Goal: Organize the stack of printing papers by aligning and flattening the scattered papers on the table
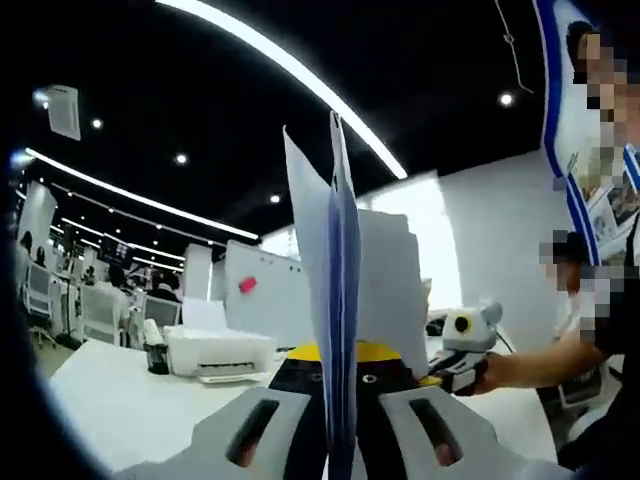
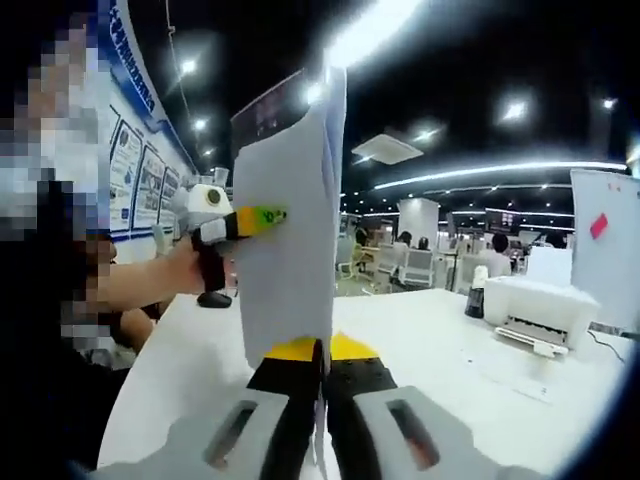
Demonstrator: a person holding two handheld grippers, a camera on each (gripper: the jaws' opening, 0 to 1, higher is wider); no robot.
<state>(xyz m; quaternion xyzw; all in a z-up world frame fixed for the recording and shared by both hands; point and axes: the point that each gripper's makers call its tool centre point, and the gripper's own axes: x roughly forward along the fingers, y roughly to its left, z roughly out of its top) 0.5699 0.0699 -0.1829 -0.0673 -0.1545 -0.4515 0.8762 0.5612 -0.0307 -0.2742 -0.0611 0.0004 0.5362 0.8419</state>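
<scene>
Left gripper view: upright papers (image 1: 340, 290), edge-on.

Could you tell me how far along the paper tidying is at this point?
Done: the papers are gathered into one bundle, lifted off the table. In hand: the left gripper and right gripper both clamp the upright stack, whose edges look uneven, with one sheet fanning out. Left: squaring the edges and laying the stack flat.

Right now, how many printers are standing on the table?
1: a white printer stands on the white table, beyond the paper stack both grippers hold upright. The papers may hide others.
</scene>
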